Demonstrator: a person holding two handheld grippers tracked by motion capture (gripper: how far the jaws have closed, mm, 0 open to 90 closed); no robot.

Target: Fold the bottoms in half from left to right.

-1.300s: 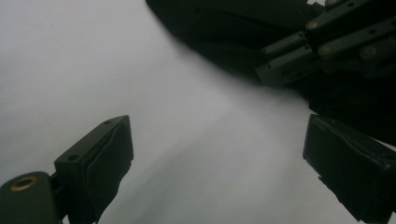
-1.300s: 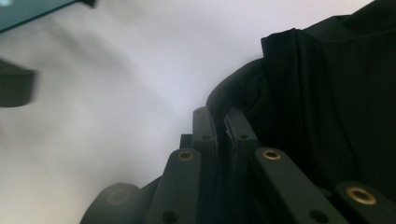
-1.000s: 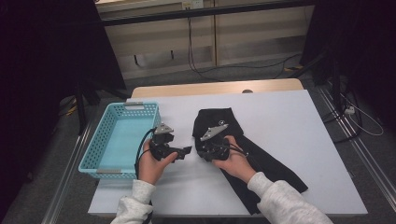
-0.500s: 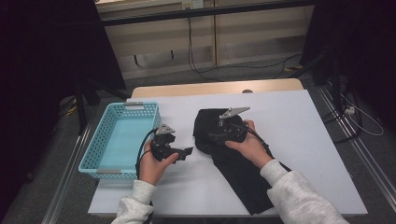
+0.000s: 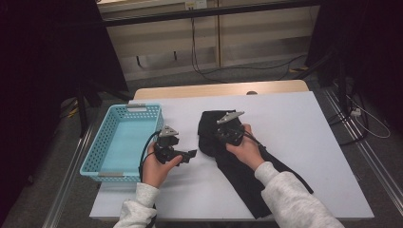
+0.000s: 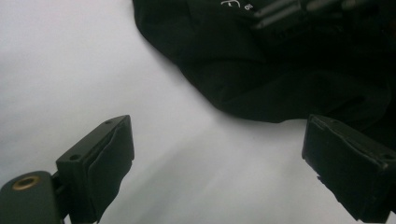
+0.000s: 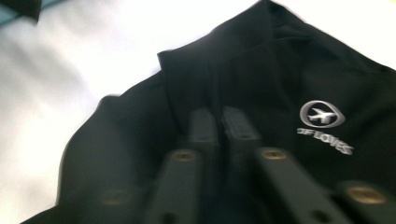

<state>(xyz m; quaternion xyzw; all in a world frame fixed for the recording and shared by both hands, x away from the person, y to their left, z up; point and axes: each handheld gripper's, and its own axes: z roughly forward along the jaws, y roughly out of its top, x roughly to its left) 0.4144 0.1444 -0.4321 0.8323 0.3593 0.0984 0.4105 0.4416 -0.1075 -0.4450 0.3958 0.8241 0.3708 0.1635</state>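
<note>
Black garment lies flat on the white desk right of the basket, its near edge apparently pinched in the just-closed right tool for folding, while the left tool waits open just beside the cloth.

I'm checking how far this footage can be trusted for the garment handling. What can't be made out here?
- Right gripper, right gripper view: jaws together on the black garment, but blur and black on black hide whether cloth is pinched.
- Garment type, high view: bunched, its lower part covered by the person's sleeve.
- Basket floor, high view: near wall and left gripper hide one corner.
- Left gripper view: the frame's edge cuts off the garment's print.
</note>
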